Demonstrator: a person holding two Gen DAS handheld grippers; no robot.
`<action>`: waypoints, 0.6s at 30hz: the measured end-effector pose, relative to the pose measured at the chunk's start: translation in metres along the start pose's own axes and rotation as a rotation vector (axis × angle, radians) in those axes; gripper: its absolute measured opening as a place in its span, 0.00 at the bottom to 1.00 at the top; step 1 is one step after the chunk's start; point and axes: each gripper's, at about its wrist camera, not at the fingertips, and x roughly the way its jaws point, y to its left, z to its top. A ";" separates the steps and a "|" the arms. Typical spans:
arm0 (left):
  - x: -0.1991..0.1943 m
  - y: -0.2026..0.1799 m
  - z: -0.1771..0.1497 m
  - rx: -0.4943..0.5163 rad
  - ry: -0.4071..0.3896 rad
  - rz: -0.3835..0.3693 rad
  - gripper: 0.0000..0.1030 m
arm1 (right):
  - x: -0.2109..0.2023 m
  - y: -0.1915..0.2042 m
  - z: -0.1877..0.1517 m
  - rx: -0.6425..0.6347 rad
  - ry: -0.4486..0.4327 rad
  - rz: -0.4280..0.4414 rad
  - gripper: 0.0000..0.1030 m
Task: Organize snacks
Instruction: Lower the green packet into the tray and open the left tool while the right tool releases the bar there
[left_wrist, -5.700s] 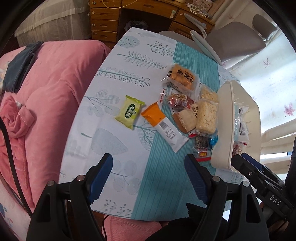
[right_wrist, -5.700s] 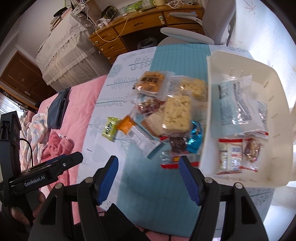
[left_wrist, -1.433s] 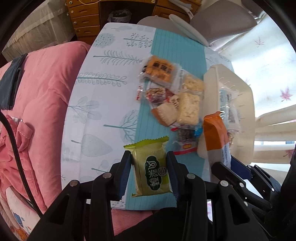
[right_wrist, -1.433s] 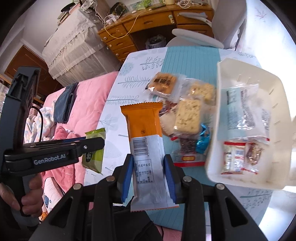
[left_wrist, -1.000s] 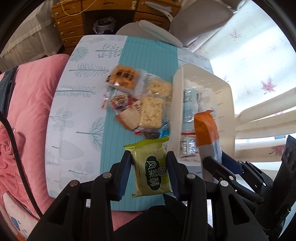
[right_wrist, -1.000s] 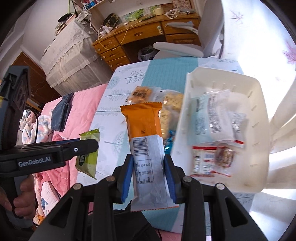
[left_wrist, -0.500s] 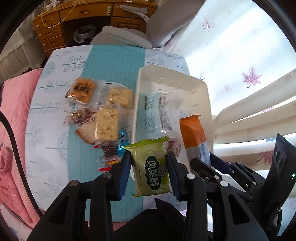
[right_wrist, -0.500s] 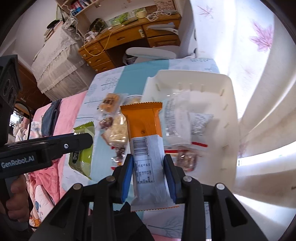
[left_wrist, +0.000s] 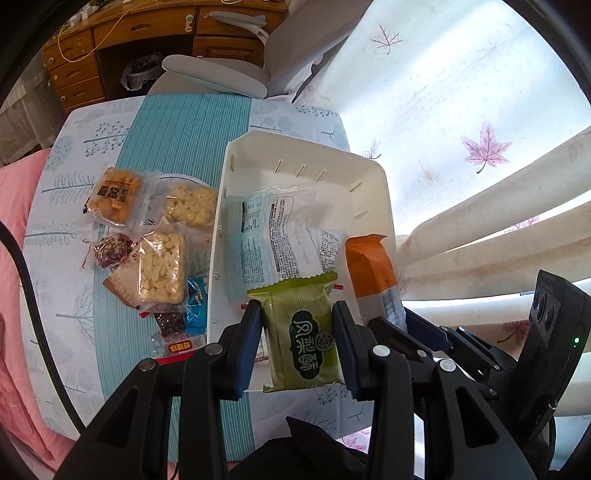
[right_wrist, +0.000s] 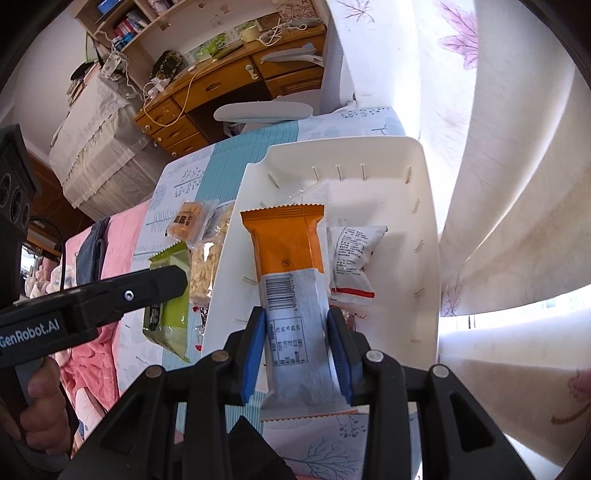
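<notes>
The left gripper (left_wrist: 297, 345) clamps a green snack packet (left_wrist: 303, 334) by its sides, above the white tray's (left_wrist: 376, 192) near edge. The right gripper (right_wrist: 295, 350) pinches an orange-and-white bar (right_wrist: 290, 291) over the tray. Both wrappers look light, slick and crushable, so holding them across the middle suits.

Green packet (left_wrist: 304, 334) and orange bar (right_wrist: 291, 295) (both clamped) above white bin (left_wrist: 373, 177).

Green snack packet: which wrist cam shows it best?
Left wrist. The green snack packet sits front-on with its label readable, clamped in the left gripper, over the white tray. The right wrist view shows it side-on, partly hidden behind that gripper.
</notes>
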 end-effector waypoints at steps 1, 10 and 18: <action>0.001 0.000 0.000 -0.004 0.000 -0.002 0.36 | 0.000 -0.001 0.000 0.003 -0.002 0.003 0.33; -0.008 0.006 -0.003 -0.019 -0.034 0.011 0.64 | 0.002 -0.015 -0.002 0.087 0.003 -0.001 0.42; -0.017 0.018 -0.011 -0.033 -0.042 0.024 0.69 | 0.005 -0.010 -0.005 0.108 0.011 0.002 0.43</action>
